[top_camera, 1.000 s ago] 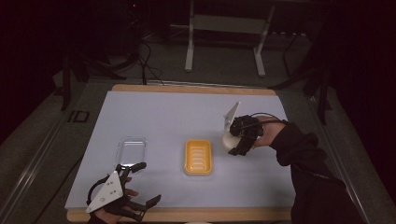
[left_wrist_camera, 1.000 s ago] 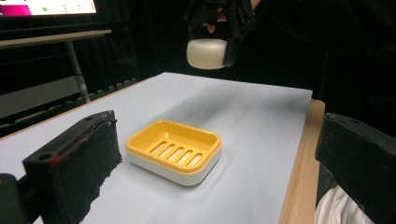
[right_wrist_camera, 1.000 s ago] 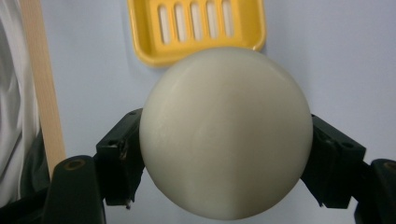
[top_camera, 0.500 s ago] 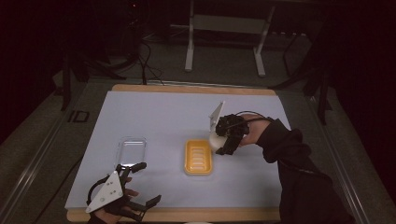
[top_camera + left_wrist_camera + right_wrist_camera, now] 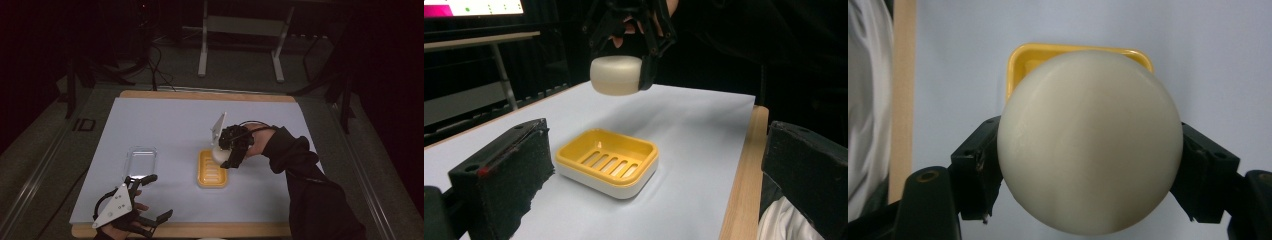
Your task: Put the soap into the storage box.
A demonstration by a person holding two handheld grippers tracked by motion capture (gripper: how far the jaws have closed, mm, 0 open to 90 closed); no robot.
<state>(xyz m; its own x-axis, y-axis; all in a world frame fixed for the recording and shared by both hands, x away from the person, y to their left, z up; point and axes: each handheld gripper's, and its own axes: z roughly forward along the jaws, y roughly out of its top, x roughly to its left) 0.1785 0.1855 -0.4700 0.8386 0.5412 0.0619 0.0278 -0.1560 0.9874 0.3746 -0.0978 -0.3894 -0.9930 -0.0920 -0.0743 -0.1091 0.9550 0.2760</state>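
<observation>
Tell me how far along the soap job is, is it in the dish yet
Not yet. Done: the right gripper has the soap clamped and lifted. In hand: it hangs above the yellow dish, roughly lined up in the right gripper view. Left: lower it in and release. The clear lid lies beside the dish, and the left gripper waits open at the near edge.

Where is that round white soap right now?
The soap is held in the air by the right hand-held gripper, just above the far end of the yellow soap dish, not touching it. In the high view it hangs right of the clear lid.
</observation>
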